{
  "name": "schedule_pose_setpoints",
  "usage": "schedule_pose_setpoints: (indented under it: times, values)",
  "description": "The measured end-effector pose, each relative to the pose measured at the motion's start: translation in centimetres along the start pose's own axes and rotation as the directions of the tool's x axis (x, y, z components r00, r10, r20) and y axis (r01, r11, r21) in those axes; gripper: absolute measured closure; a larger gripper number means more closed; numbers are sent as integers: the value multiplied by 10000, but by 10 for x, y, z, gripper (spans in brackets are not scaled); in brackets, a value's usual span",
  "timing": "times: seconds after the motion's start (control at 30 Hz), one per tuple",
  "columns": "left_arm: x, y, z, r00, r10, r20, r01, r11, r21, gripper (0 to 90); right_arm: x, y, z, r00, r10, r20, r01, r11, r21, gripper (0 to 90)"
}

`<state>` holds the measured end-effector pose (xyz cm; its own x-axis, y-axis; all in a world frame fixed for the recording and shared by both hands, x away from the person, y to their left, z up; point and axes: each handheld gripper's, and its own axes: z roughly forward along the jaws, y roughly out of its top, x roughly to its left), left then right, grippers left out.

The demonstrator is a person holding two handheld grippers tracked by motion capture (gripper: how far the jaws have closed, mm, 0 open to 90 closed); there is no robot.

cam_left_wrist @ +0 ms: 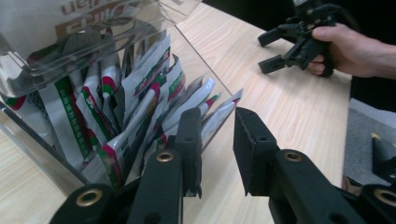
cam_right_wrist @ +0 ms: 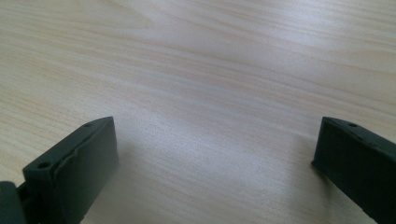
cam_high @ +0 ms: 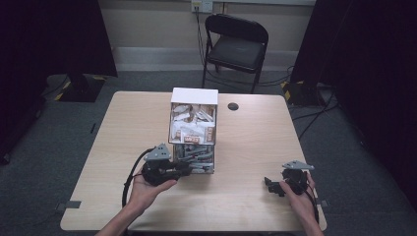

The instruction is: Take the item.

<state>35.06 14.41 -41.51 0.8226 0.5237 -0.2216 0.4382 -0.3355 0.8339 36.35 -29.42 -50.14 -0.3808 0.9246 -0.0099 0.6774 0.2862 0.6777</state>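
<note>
Left claw closing in on the sachets in the clear organizer's lower bin.

The left claw (cam_left_wrist: 217, 140) stands at the mouth of the clear organizer (cam_high: 193, 129), its jaws narrowed to a small gap with nothing pinched between them; the green-and-white sachets (cam_left_wrist: 135, 107) fan out just ahead of and beside its nearer jaw, one sachet tip close to touching it. The step in hand looks like reaching for a single sachet. The next move calls for nudging the claw forward so one sachet edge slips between the jaws, then closing and drawing it out without dragging its neighbours along. The right claw (cam_high: 276, 186) rests well apart near the edge of the table (cam_high: 255, 142), jaws spread wide over bare wood, holding nothing.
</note>
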Motion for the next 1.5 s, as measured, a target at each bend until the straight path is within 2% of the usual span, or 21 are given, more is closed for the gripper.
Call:
schedule_pose_setpoints:
  times: [0.2, 0.5, 0.57, 0.63, 0.67, 0.77, 1.07, 1.33, 1.5]
  values:
    - [1, 2, 10, 10000, 89, 36, -89, 9999, 87, 711, 0, 0, 0, 10000, 16, 0, -16, 10000, 9, 0]
    - [3, -3, 20, 9998, 166, 81, -168, 9996, 222, 722, 0, 0, 0, 10000, -55, -40, 55, 10000, -8, 0]
    - [4, -4, 21, 9994, 306, 138, -309, 9993, 229, 734, 0, 0, 0, 10000, -54, -39, 54, 10000, -7, 0]
    - [4, -4, 20, 9996, 249, 142, -252, 9995, 190, 737, 0, 0, 0, 10000, -56, -39, 56, 10000, -7, 0]
    - [3, -4, 21, 9992, 387, 52, -388, 9989, 280, 725, 0, 0, 0, 10000, -55, -41, 55, 10000, -6, 0]
    - [3, -5, 22, 9995, 314, 30, -315, 9993, 220, 715, 0, 0, 0, 10000, -55, -40, 55, 10000, -6, 0]
    - [5, -11, 26, 9990, 437, -5, -437, 9990, 107, 733, 0, 0, 0, 10000, -42, -45, 43, 10000, 3, 0]
    - [4, -13, 31, 9986, 523, -41, -523, 9986, 40, 712, 0, 0, 0, 10000, -58, -44, 58, 10000, -4, 0]
    - [5, -14, 32, 9984, 565, -85, -564, 9983, 114, 763, 0, 0, 0, 10000, -44, -45, 44, 10000, 4, 0]
